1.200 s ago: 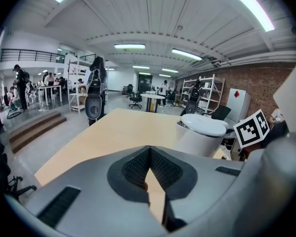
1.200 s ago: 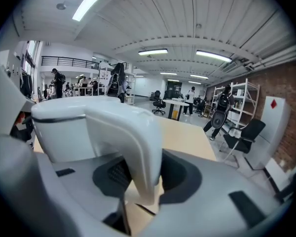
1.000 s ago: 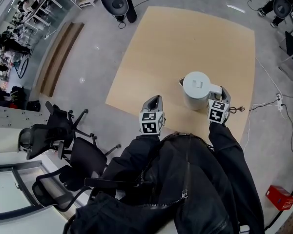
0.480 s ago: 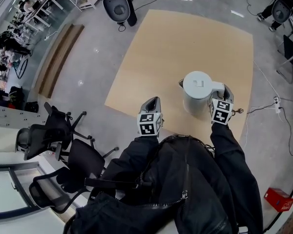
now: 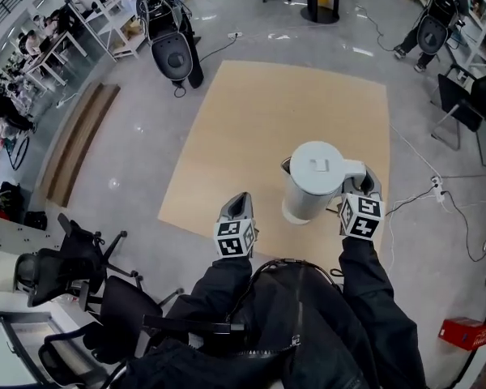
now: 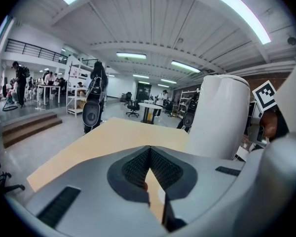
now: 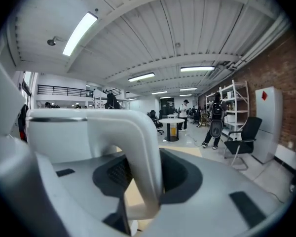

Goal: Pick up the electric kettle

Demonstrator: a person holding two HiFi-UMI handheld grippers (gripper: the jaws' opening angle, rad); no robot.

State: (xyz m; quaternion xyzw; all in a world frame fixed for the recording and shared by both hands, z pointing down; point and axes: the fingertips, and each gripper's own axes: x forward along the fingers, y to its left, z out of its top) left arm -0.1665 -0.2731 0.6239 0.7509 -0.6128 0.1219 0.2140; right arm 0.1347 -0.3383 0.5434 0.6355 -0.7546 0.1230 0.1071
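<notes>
As the head view looks steeply down, a grey floor (image 5: 138, 144) takes up most of the frame. A large tan mat (image 5: 267, 120) lies on it from the upper centre down to the middle. The person's dark jacket (image 5: 300, 331) fills the lower centre, one sleeve running up to each gripper. Black office chairs (image 5: 73, 258) stand at the lower left, off the mat.

The white electric kettle (image 5: 312, 177) shows upright right of centre, over the lower right part of the mat, lid up. Its spout points to the upper left and its handle (image 5: 352, 168) to the right. Whether its base touches the mat cannot be told.

The right gripper (image 5: 359, 181) sits against the kettle's right side. In the right gripper view its dark pads (image 7: 113, 174) are clamped on the handle, which runs upright between them.

The left gripper (image 5: 240, 201) is at the lower centre, left of the kettle and apart from it. In the left gripper view its pads (image 6: 135, 169) meet at the tips with nothing between them, and the kettle stands at the right of that frame.

A thin cable (image 5: 425, 193) trails across the floor at the right edge. A small red box (image 5: 459, 333) lies at the lower right.
</notes>
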